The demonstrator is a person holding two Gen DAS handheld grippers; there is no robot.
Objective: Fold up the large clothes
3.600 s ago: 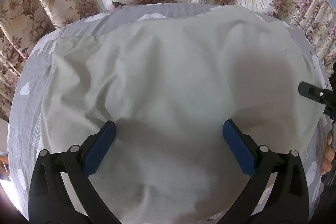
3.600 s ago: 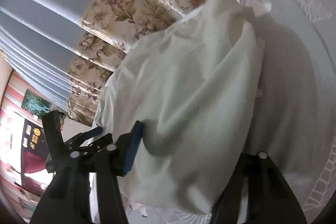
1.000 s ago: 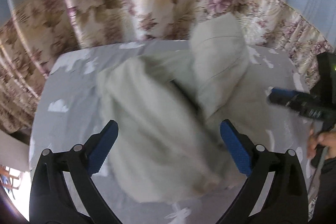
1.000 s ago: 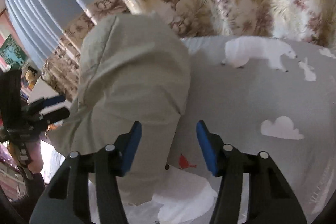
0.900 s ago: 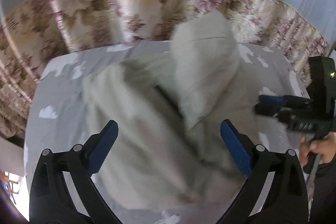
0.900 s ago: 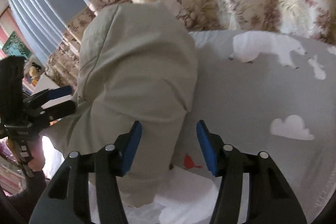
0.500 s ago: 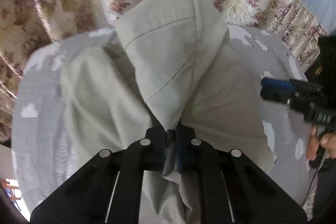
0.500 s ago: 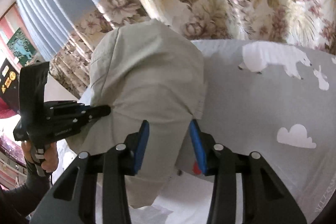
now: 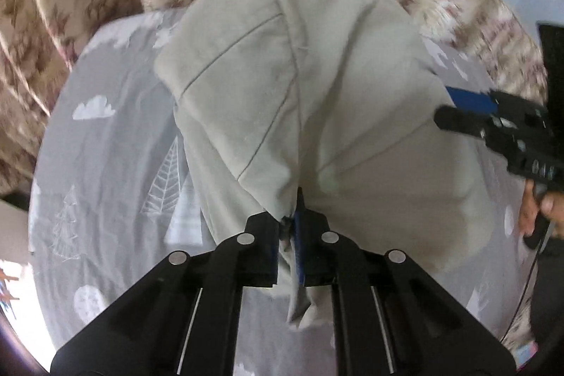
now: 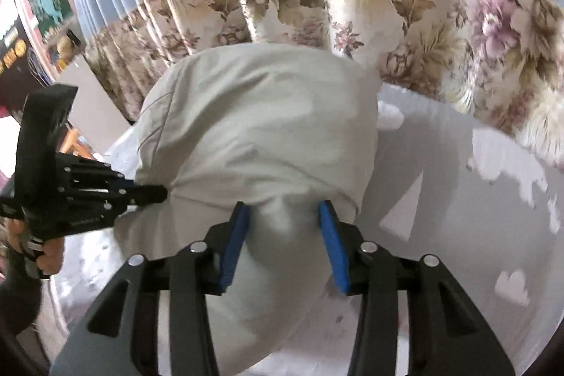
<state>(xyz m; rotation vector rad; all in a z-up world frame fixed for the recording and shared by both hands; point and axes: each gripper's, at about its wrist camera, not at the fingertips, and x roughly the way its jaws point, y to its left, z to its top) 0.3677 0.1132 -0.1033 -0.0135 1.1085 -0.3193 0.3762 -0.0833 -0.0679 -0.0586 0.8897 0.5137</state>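
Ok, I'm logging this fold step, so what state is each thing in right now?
pale green garment: bunched and lifted off the bed, not flat.
left gripper: shut on a pinch of the garment's edge.
right gripper: jaws opening, a fold of the garment between the blue pads.
grey printed bedsheet: spread over the bed, lightly wrinkled.
floral curtain: hanging drawn, pleated.

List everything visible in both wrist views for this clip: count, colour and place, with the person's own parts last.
garment: one, pale grey-green, bunched and lifted over the bed.
bed sheet: one, grey with white cloud and tree prints, under the garment.
curtain: one, floral beige and mauve below plain blue, behind the bed.
left gripper: one, black, shut on a garment fold.
right gripper: one, black with blue pads, jaws opening, cloth between them.
hand: one, holding the left gripper's handle.
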